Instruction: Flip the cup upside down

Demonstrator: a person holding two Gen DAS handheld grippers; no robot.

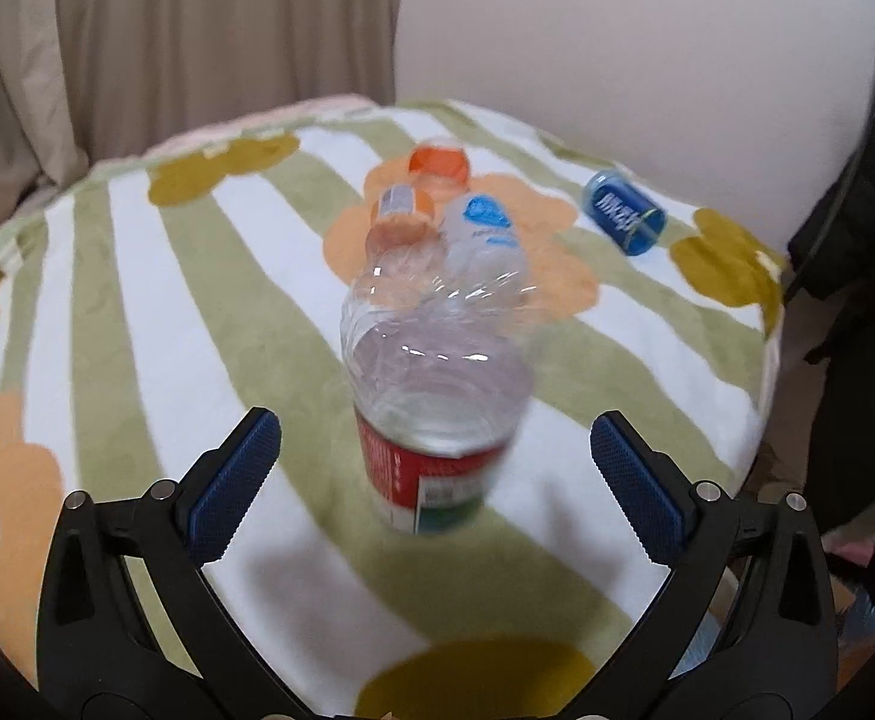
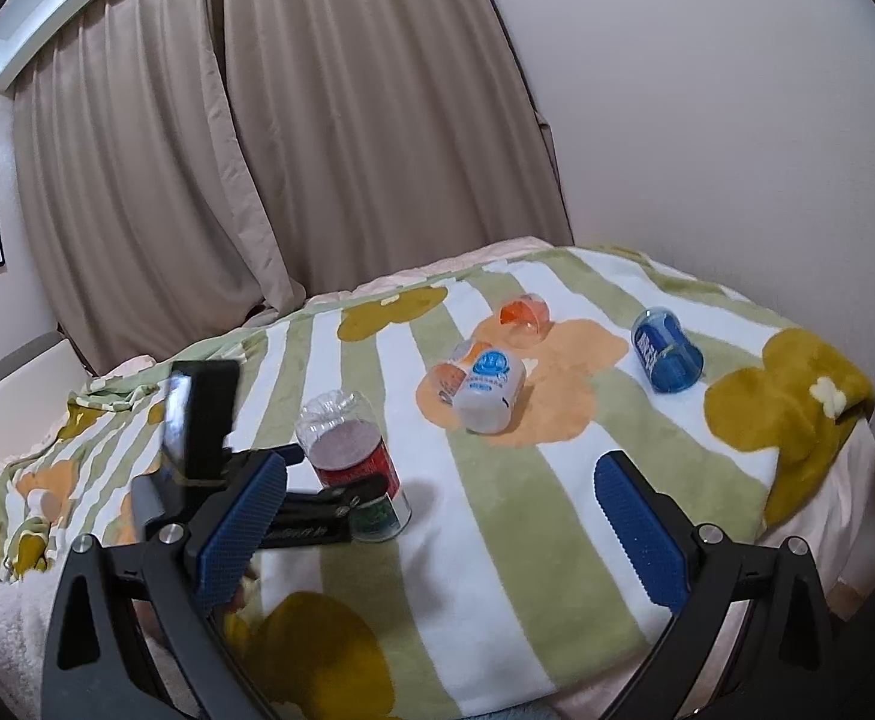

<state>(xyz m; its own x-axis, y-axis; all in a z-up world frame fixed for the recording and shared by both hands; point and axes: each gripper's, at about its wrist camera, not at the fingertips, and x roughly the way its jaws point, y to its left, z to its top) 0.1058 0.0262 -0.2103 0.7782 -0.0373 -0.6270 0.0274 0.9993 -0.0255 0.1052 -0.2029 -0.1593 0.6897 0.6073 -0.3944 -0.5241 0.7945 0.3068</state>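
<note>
A clear plastic cup with a red and green label (image 1: 431, 414) stands upside down on the striped blanket (image 1: 155, 312), its rounded base up. My left gripper (image 1: 434, 468) is open, its blue pads on either side of the cup and apart from it. In the right wrist view the same cup (image 2: 350, 468) stands at centre left, with the left gripper (image 2: 317, 516) beside it. My right gripper (image 2: 443, 525) is open and empty, hovering above the blanket to the right of the cup.
Further back lie a white cup with a blue logo (image 2: 488, 393), an orange cup (image 2: 524, 321) and a blue cup (image 2: 665, 357), all on their sides. The blanket's right edge (image 2: 821, 468) drops off. Curtains (image 2: 257, 150) and a wall stand behind.
</note>
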